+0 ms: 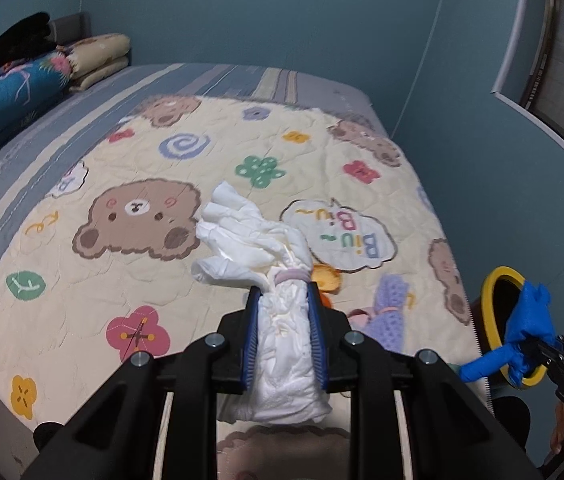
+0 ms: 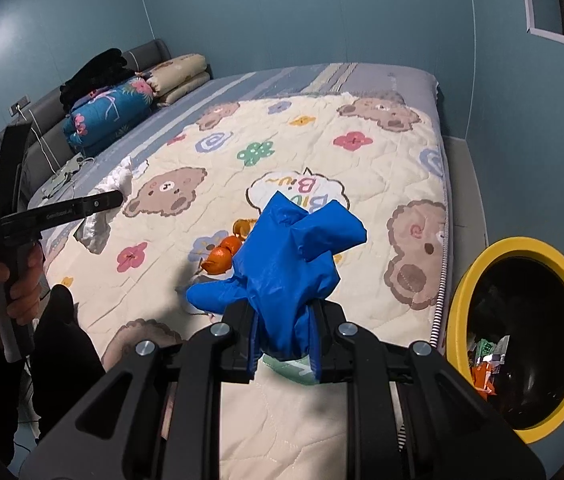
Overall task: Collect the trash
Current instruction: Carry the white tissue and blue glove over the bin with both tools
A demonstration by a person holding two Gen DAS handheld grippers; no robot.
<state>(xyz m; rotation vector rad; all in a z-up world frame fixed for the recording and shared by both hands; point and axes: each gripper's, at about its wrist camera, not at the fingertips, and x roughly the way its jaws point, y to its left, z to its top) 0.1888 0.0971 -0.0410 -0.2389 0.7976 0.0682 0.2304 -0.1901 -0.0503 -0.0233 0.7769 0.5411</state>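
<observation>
My left gripper (image 1: 284,292) is shut on a crumpled white diaper-like wad (image 1: 254,244) and holds it above the bear-print quilt (image 1: 122,152). It also shows in the right wrist view (image 2: 110,200), where the white wad (image 2: 120,178) hangs at its tip. My right gripper (image 2: 284,312) is shut on a crumpled blue glove (image 2: 290,248), held above the quilt (image 2: 362,168). The blue glove (image 1: 526,328) also shows in the left wrist view, in front of the yellow-rimmed bin (image 1: 494,280). Orange peel (image 2: 226,256) lies on the quilt under the glove.
The yellow-rimmed black bin (image 2: 522,344) stands at the bed's right side, with some rubbish inside. Folded bedding (image 2: 118,112) and dark clothes are piled at the headboard. A lilac knitted item (image 1: 390,312) lies on the quilt near the edge. Blue walls enclose the bed.
</observation>
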